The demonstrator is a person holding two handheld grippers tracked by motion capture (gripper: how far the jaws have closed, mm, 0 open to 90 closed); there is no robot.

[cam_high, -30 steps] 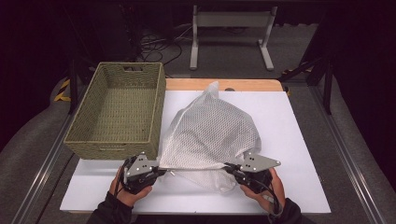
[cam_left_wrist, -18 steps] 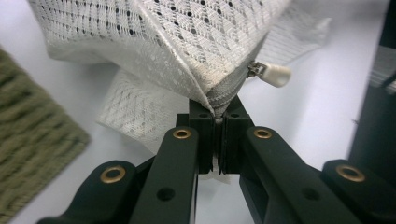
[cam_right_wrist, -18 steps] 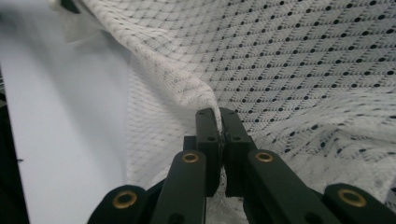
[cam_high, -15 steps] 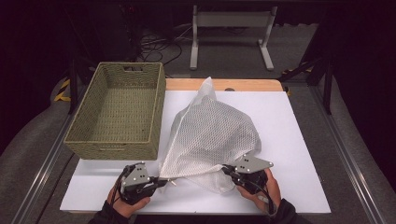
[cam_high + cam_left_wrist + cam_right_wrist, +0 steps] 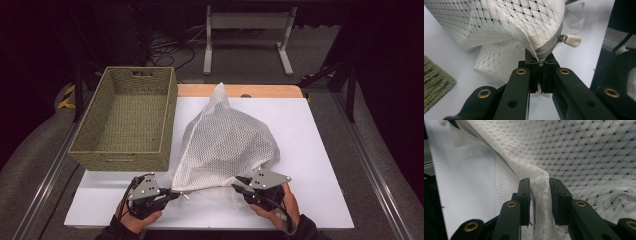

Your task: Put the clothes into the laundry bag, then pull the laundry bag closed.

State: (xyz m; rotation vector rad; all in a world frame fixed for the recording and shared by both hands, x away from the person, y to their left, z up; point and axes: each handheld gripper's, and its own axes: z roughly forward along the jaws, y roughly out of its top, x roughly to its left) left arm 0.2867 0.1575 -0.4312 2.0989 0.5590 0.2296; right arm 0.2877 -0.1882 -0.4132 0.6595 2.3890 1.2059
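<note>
So the big thing going on right now: the right gripper [image 5: 239, 183] is letting go. Its jaws have just been opening, and in the right gripper view a fold of the white mesh laundry bag [image 5: 225, 145] is sitting loose in the gap between the two black pads instead of being pinched, so that corner isn't really held anymore. A second ago both hands were stretching the bag's near hem into a taut line between them; now the hem is sagging on the right side. The left gripper [image 5: 176, 194] is clamping hard on the grey zipper edge [image 5: 549, 47] of the bag, with the cream rubber zip pull [image 5: 572, 40] dangling just past its tips at about 1 o'clock. The bag itself is lying heaped in the middle of the white table board [image 5: 320, 150], with its peak pointing toward 12 o'clock and its near hem down at 6 o'clock between the hands. The olive woven rectangular basket [image 5: 90, 145] is sitting empty at about 10 o'clock from the bag. My guess is the right hand is regripping, maybe going for the zip.
</note>
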